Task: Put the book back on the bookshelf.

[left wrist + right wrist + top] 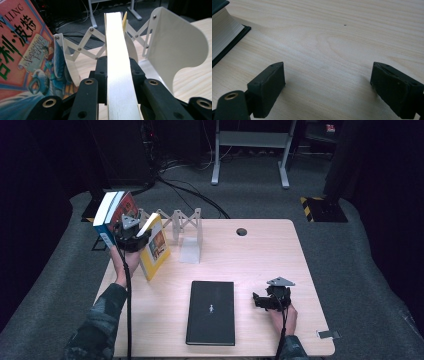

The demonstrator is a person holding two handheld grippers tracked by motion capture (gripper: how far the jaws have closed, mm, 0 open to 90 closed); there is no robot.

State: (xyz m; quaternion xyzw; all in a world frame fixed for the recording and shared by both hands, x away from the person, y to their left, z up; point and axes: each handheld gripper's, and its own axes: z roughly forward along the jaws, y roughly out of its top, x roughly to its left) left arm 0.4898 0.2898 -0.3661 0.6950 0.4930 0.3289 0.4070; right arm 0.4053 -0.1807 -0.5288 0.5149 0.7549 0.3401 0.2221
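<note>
Yellow book [156, 246] stands on edge, tilted, at the far-left part of the counter [260, 260], just in front of the white folding book rack [186, 230]. Left gripper [131, 232] has its jaws clamped on the book's fore-edge; in the left gripper view the pale page block [117, 62] runs straight up between the two black jaws, with the yellow cover edge visible at the top. The book points into a gap between two of the rack's white dividers [175, 47]; whether it touches them cannot be told.

Red-and-blue book [114, 215] stands just left of the gripped book, at the rack's left end; its illustrated cover [22, 47] shows in the left gripper view.

Black book [211, 312] lies flat, cover up, in the near middle of the counter, well apart from the rack.

Right gripper [260, 301] sits low over the counter, just right of the black book, jaws wide apart with bare wood between them. The black book's corner and page edge [223, 30] show at upper left of the right gripper view.
</note>
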